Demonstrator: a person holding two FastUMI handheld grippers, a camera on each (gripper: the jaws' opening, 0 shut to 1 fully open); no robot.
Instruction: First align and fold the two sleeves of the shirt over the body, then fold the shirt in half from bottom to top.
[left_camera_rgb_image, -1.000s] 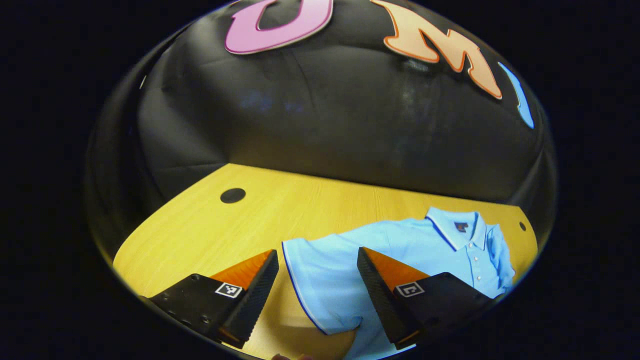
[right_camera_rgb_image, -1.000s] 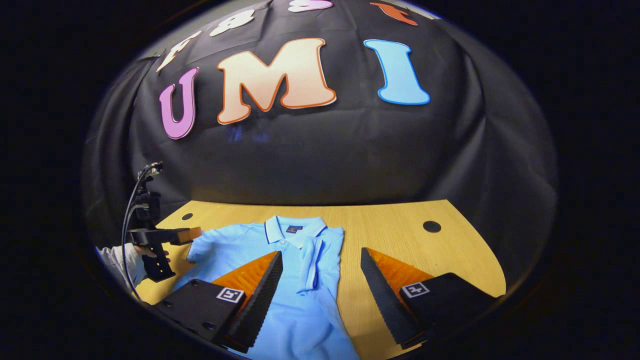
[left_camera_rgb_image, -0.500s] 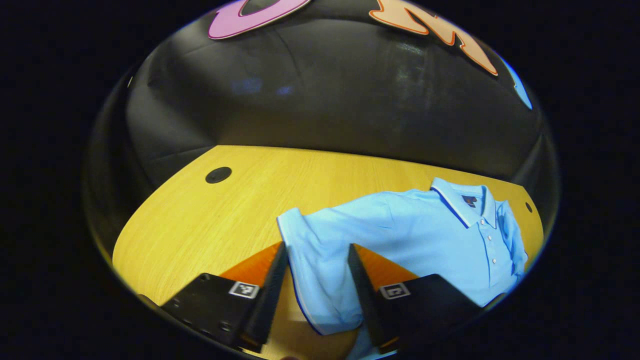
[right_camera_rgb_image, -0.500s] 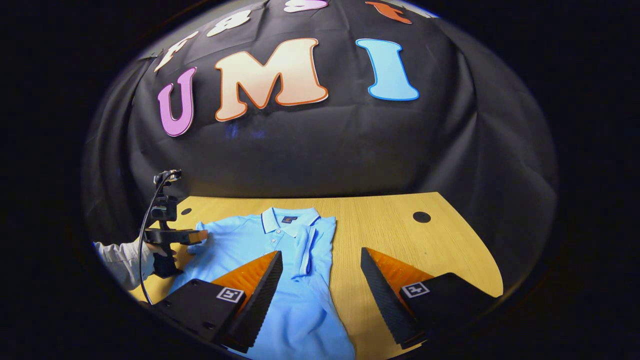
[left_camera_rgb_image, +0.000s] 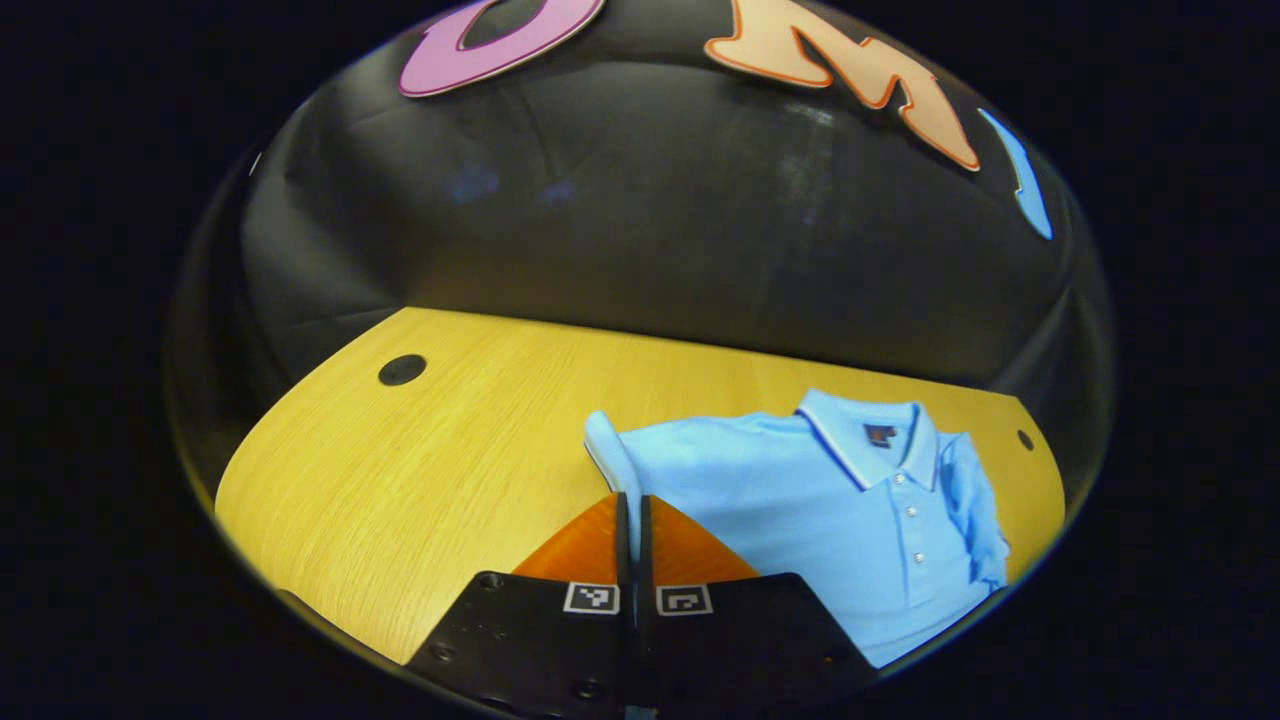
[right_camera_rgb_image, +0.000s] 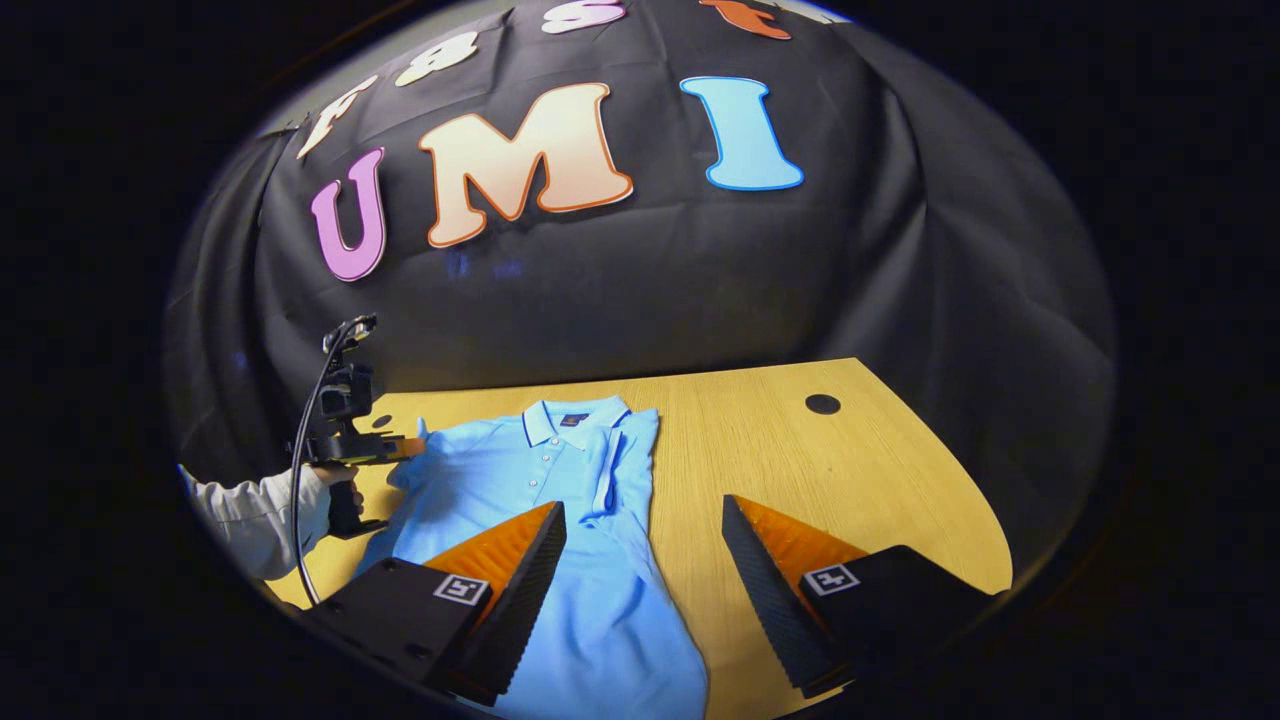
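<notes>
- Left gripper view: wooden table (left_camera_rgb_image: 420, 470) with a dark round hole (left_camera_rgb_image: 402, 370) far left and a smaller hole (left_camera_rgb_image: 1025, 439) at far right edge; black cloth wall (left_camera_rgb_image: 640, 230) behind.
- Light blue polo shirt (left_camera_rgb_image: 800, 510) lies flat on the table, collar (left_camera_rgb_image: 860, 440) toward the wall, button placket visible.
- Right gripper view: same shirt (right_camera_rgb_image: 560, 530) lies left of centre, its far sleeve (right_camera_rgb_image: 612, 472) already folded over the body; bare table (right_camera_rgb_image: 800, 470) to the right with one hole (right_camera_rgb_image: 822, 404).
- Nothing lies between the right gripper's fingers and the shirt; its left finger overlaps the shirt body in view, cannot tell if touching.
- Left gripper (left_camera_rgb_image: 632, 520): fingers pressed together on the edge of the unfolded sleeve (left_camera_rgb_image: 606, 450), cloth pinched between them and rising up out of the tips.
- In the right gripper view the left gripper (right_camera_rgb_image: 405, 447) sits at the shirt's left shoulder, level, held by a hand (right_camera_rgb_image: 335, 478) with a pale sleeve (right_camera_rgb_image: 255, 515); a cable (right_camera_rgb_image: 305, 470) loops from its top.
- Right gripper (right_camera_rgb_image: 640, 540): spread wide, holding nothing, low over the shirt's lower half and bare table.
- Change from 0.5 s ago: left gripper went from partly open around the sleeve to fully clamped on it; sleeve edge now lifted and bunched upright.
- Right gripper unchanged in opening; shirt sits a little higher in its view.
</notes>
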